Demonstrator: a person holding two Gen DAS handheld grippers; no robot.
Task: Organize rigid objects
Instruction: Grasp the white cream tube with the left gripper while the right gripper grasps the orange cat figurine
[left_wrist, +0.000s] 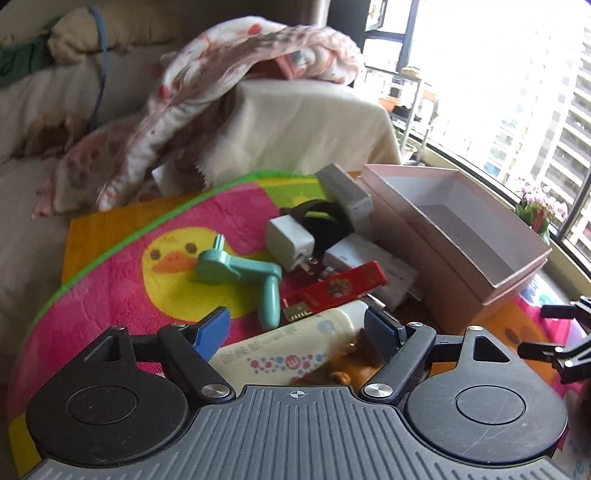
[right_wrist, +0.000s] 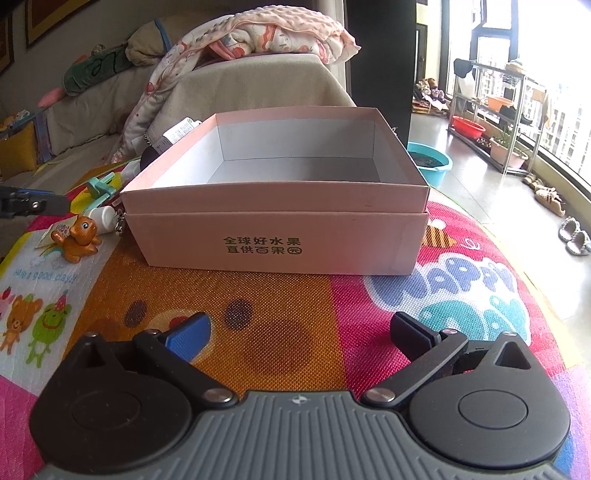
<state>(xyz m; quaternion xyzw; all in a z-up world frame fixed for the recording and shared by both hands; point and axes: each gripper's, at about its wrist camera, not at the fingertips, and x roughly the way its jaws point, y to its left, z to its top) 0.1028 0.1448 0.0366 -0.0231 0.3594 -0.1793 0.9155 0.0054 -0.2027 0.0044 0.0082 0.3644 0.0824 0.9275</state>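
Left gripper (left_wrist: 295, 325), jaws apart, straddles the cream bottle (left_wrist: 291, 347) without visibly pressing it, apparently lined up for pickup. The clutter lies at 9 o'clock of the empty pink box (right_wrist: 275, 236) on the play mat (right_wrist: 280, 314). Right gripper (right_wrist: 299, 332), jaws apart and empty, waits facing the box. Only the left view shows the teal crank (left_wrist: 240, 273), charger (left_wrist: 290, 240) and red clip (left_wrist: 336, 290); only the right shows the whole brown toy (right_wrist: 79, 236) and box interior.

Left gripper (left_wrist: 295, 325): ribbed grey housing, white crosshair mark, two round black discs, black link arms on silver screws, blue finger pads (left_wrist: 212, 334). Right gripper (right_wrist: 299, 332): same build, with one blue pad (right_wrist: 188, 338) showing.
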